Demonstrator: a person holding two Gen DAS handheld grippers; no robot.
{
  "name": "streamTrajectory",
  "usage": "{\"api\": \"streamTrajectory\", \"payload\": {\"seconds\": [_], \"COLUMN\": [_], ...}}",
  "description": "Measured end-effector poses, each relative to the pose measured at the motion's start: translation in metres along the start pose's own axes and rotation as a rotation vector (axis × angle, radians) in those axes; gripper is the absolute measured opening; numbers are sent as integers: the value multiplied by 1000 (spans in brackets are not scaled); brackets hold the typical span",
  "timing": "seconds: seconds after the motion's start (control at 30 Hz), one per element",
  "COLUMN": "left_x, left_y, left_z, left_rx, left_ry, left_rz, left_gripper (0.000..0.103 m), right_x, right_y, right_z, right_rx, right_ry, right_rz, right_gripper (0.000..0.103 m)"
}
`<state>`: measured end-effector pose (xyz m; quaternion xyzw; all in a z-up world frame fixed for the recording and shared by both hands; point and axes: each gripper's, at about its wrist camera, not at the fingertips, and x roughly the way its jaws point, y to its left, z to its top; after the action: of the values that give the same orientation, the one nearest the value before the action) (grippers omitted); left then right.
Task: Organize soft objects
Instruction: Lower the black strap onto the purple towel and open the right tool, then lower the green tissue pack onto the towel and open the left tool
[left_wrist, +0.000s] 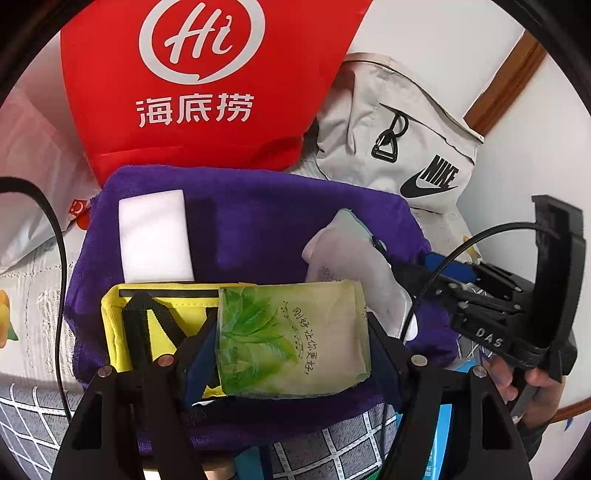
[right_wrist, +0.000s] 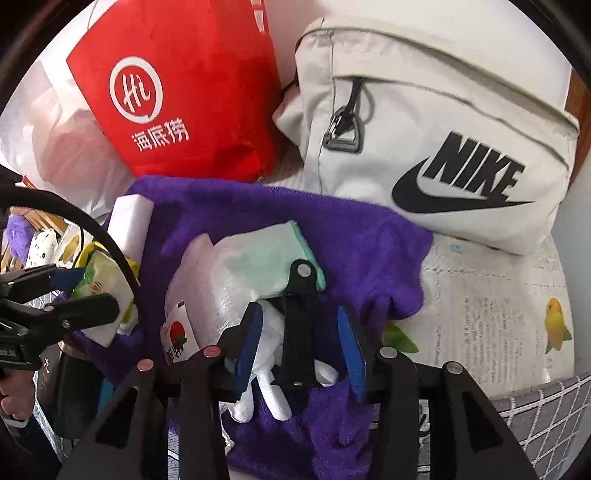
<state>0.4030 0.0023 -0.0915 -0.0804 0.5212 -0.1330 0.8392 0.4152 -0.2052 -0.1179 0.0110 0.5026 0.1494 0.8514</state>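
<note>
A purple towel (left_wrist: 258, 221) lies spread out, also in the right wrist view (right_wrist: 351, 240). On it lie a white sponge block (left_wrist: 155, 236), a yellow pouch with black straps (left_wrist: 147, 325) and a bagged white glove with a mint cuff (left_wrist: 351, 254), also seen from the right wrist (right_wrist: 266, 254). My left gripper (left_wrist: 291, 343) is shut on a green tissue pack (left_wrist: 291, 332), just above the towel. My right gripper (right_wrist: 301, 350) is open, its blue pads on either side of the glove's white fingers (right_wrist: 273, 391).
A red bag with a white logo (left_wrist: 192, 85) and a grey Nike backpack (right_wrist: 443, 129) stand behind the towel. A white plastic bag (right_wrist: 55, 147) is at the left. Printed sheet with fruit pictures (right_wrist: 498, 314) and grid-patterned fabric (left_wrist: 33, 417) lie underneath.
</note>
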Motion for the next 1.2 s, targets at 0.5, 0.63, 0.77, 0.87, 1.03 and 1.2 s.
{"api": "streamTrajectory", "payload": {"seconds": [0.5, 0.63, 0.77, 0.87, 1.03, 1.2], "left_x": [20, 21, 18, 14, 3, -15], "left_y": [-3, -4, -5, -1, 5, 9], "left_z": [-5, -5, -5, -3, 0, 0], "left_rx": [32, 32, 30, 16, -7, -26], "left_ry": [67, 77, 77, 78, 59, 37], "left_rz": [52, 48, 58, 54, 63, 61], "left_gripper": [76, 87, 87, 87, 87, 87], "right_x": [-21, -22, -24, -24, -25, -38], "right_y": [5, 6, 4, 4, 11, 21], "right_z": [1, 2, 2, 2, 3, 2], "right_rx": [-17, -12, -11, -10, -20, -27], "right_ry": [-35, -37, -36, -34, -32, -51], "right_rz": [3, -4, -4, -2, -6, -9], "right_gripper": [43, 44, 44, 44, 44, 44]}}
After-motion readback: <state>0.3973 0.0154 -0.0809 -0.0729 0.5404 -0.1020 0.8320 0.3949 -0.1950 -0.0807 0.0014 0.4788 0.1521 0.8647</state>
